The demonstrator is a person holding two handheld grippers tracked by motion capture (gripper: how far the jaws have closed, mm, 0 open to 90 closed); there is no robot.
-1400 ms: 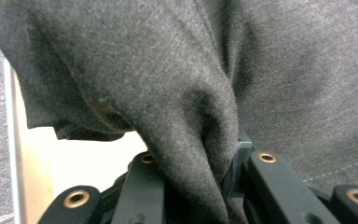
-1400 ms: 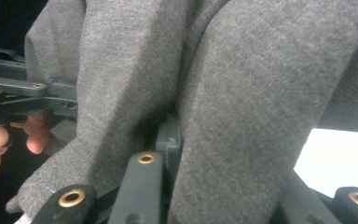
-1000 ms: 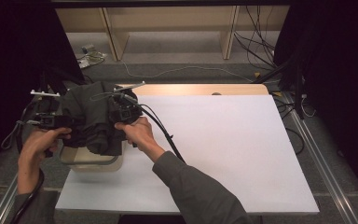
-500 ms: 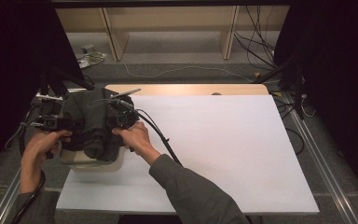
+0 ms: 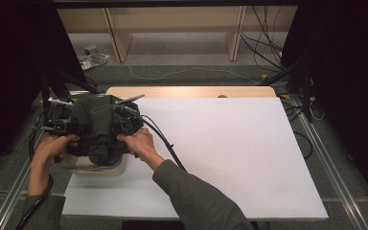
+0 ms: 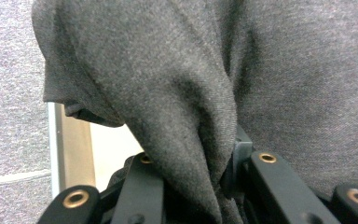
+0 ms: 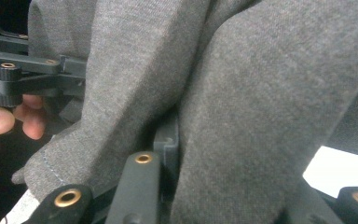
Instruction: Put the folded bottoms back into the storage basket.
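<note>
Cloth (image 5: 96,129), dark grey, is clamped by left tool (image 5: 60,127) and right tool (image 5: 127,123) above white bin (image 5: 98,167) at surface's (image 5: 230,143) near-left; lowering should be kept even, folds gathered inside rim.

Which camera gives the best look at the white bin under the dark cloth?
The high view: the white bin sits at the table's left edge, with the grey cloth bunched above it between both hands. The left gripper view shows perhaps a pale sliver under the cloth; the right gripper view, cloth close up.
</note>
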